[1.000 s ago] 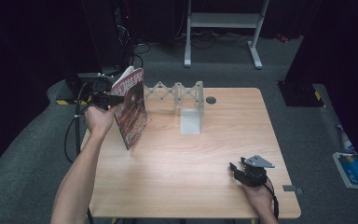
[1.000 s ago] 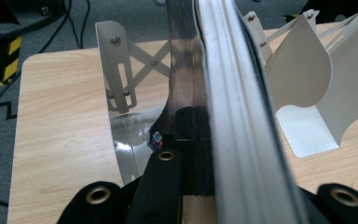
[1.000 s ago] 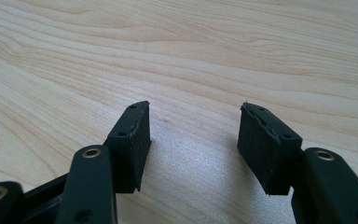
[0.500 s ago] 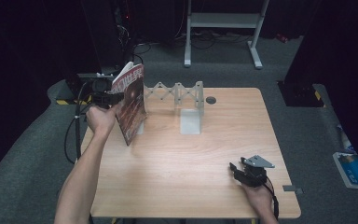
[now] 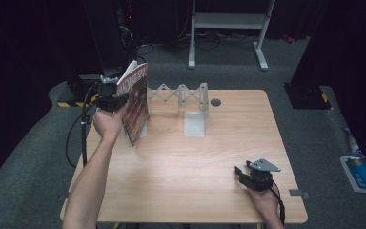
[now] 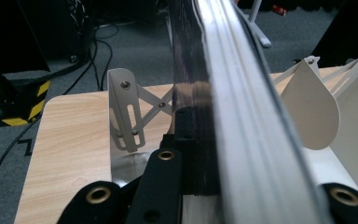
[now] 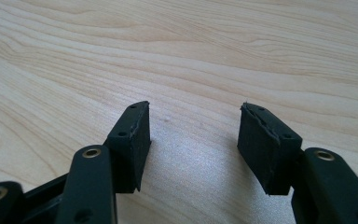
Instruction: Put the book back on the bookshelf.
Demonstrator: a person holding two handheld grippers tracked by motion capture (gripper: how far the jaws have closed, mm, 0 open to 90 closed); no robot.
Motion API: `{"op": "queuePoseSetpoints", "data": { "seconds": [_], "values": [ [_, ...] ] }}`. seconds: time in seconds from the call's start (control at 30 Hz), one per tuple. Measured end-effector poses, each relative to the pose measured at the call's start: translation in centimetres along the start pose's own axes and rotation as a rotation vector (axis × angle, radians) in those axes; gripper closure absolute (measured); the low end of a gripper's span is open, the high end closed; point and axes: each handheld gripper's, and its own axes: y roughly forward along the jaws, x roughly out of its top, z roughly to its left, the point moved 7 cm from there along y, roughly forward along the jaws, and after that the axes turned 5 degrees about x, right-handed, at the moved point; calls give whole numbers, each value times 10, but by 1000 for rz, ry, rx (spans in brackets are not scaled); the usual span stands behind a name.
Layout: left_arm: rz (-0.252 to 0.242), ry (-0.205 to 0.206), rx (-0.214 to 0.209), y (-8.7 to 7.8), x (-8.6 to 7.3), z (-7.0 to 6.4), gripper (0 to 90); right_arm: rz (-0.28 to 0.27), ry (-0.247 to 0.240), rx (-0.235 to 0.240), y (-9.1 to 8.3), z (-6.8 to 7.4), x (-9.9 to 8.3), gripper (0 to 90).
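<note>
A thin book with a red-brown cover (image 5: 136,102) stands almost upright at the table's back left, held by my left gripper (image 5: 112,93), which is shut on it near its top edge. In the left gripper view the book's spine and page edges (image 6: 223,93) run up between the jaws. Its lower corner hangs over the left end of a white expanding metal rack (image 5: 181,98); I cannot tell if they touch. My right gripper (image 5: 248,175) rests low over the front right of the wooden table (image 5: 186,167), open, with bare wood between its pads (image 7: 130,140).
The rack's white dividers (image 6: 126,116) stand on both sides of the book. A small round grommet (image 5: 215,102) sits in the table at the back. A cable (image 5: 83,138) trails down from the left gripper off the table's left edge. A white frame stand (image 5: 228,21) is behind.
The left gripper has carried the book slightly left and back toward the rack's left end, standing it a little more upright. The right gripper has not moved.
</note>
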Motion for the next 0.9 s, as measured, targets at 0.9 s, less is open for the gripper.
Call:
{"op": "queuePoseSetpoints", "data": {
  "seconds": [0.9],
  "values": [
    [-14,27,-16,7,-14,4,822,-1,2,-1,0,0,0,439]
  ]
}}
